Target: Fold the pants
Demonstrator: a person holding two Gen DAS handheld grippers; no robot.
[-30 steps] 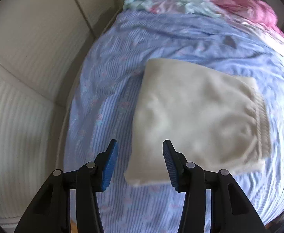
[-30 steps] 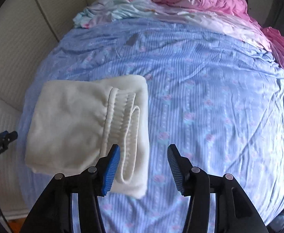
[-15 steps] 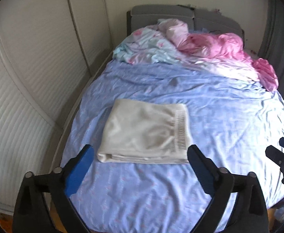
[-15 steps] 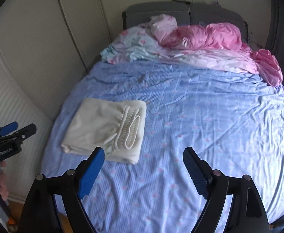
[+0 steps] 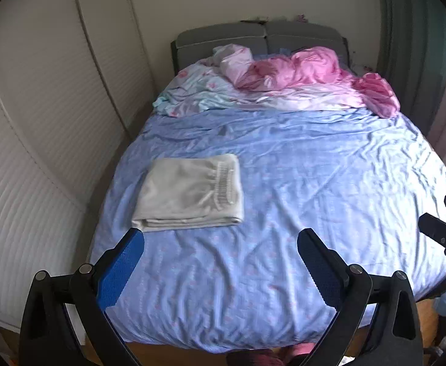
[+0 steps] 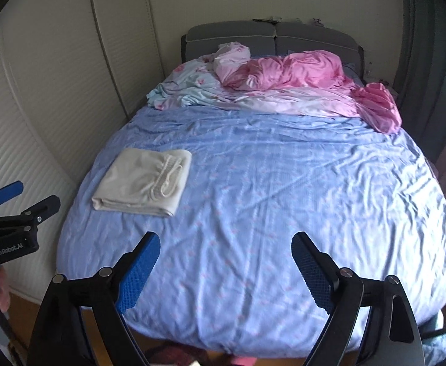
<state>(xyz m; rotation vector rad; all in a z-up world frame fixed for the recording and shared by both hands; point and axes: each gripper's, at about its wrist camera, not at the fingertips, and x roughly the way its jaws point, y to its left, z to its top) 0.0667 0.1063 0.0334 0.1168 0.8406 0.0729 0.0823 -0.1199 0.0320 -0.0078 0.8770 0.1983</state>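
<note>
Folded pants [image 5: 189, 192] on bed [image 5: 283, 183] — grippers apart

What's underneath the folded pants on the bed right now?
The folded pants lie flat on the blue floral sheet, which shows all around them. The patch of sheet directly beneath, and anything between the folded layers, is covered.

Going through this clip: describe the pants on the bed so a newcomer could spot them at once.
Start at the bed with the blue sheet. On its left half, nearer the foot than the pillows, lie the folded pants, a flat cream rectangle with a ribbed waistband on top. Unlike the crumpled pink bedding by the headboard, they are pale, plain and neatly squared.
</note>
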